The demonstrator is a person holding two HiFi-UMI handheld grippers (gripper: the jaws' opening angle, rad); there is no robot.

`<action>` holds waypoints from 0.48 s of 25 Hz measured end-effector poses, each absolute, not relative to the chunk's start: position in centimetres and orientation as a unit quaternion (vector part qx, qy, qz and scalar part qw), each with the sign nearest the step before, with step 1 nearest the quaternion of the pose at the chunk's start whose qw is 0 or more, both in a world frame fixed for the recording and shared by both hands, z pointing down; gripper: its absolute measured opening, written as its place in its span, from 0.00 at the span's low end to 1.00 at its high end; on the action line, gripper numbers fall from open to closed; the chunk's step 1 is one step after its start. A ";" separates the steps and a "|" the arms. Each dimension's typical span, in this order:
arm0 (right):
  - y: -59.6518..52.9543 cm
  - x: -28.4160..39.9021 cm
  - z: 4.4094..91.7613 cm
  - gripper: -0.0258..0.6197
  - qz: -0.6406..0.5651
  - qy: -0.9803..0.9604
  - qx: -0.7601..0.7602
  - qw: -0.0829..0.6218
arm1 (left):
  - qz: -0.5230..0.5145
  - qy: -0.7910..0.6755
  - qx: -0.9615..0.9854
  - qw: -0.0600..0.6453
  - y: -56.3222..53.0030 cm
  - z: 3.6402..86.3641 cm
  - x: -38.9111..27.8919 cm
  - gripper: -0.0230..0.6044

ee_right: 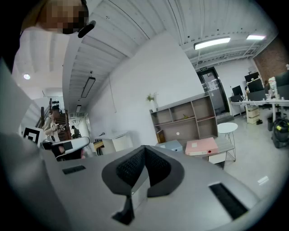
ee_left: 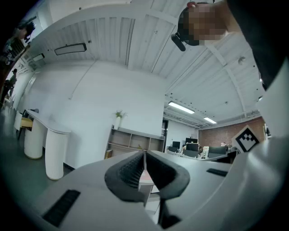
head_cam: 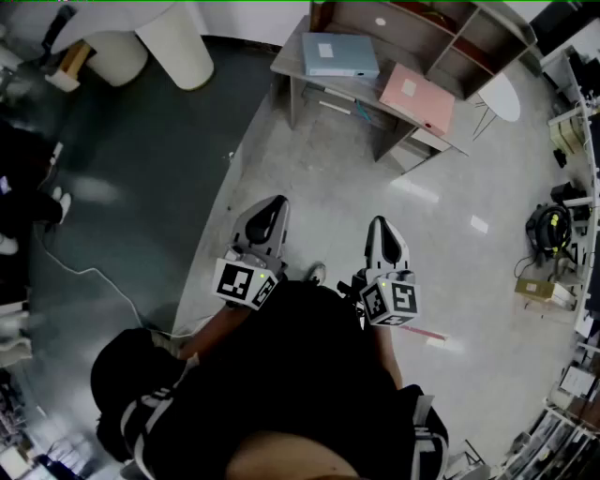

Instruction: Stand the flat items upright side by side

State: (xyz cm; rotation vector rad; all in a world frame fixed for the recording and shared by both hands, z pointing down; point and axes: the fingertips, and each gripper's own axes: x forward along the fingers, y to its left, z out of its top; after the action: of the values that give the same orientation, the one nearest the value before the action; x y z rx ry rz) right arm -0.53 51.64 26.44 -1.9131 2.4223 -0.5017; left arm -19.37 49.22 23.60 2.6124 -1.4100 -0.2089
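Head view, counted: two grippers, two flat box files, one low grey table, one open shelf unit. Left gripper (head_cam: 276,201) and right gripper (head_cam: 378,223) held side by side over pale floor, both closed, with nothing between the jaws. Blue file (head_cam: 340,54) and pink file (head_cam: 418,97) lying flat on the table (head_cam: 292,58), near each other but apart, well away from both grippers. Shelf unit (head_cam: 422,23) just behind the table.

Seen from above only: round white table (head_cam: 502,94) right of the pink file, two white pedestals (head_cam: 178,42) at upper left, a thin cable (head_cam: 89,273) across the dark floor, cluttered racks along the right edge. Only open floor between grippers and table.

Right gripper view: jaws pressed together; beyond them both files, blue left of pink, shelf compartments front-on, a small plant (ee_right: 151,98) on top.

Left gripper view: jaws likewise together; shelf unit and plant visible, files almost wholly masked by the gripper's own body.
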 end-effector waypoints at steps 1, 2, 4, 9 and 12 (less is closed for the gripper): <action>51.6 -0.6 26.4 0.07 -0.161 0.775 -0.612 0.008 | -0.070 -0.472 0.875 0.083 49.2 23.6 -19.4 0.09; 51.5 -0.6 26.4 0.07 -0.161 0.775 -0.611 0.008 | -0.070 -0.473 0.875 0.082 49.1 23.6 -19.4 0.09; 51.4 -0.7 26.4 0.07 -0.159 0.776 -0.611 0.006 | -0.071 -0.472 0.875 0.082 49.0 23.6 -19.4 0.09; 51.5 -0.9 26.4 0.07 -0.160 0.776 -0.610 0.006 | -0.070 -0.471 0.875 0.084 48.9 23.5 -19.4 0.09; 51.4 -1.1 25.5 0.07 -0.148 0.777 -0.611 0.022 | -0.069 -0.471 0.876 0.079 48.8 23.2 -19.6 0.09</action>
State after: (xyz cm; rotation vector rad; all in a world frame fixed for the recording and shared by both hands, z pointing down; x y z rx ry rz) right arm -1.11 51.41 25.52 -1.8931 2.4075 -0.4592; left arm -19.60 48.84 23.20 2.6211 -1.4111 -0.2072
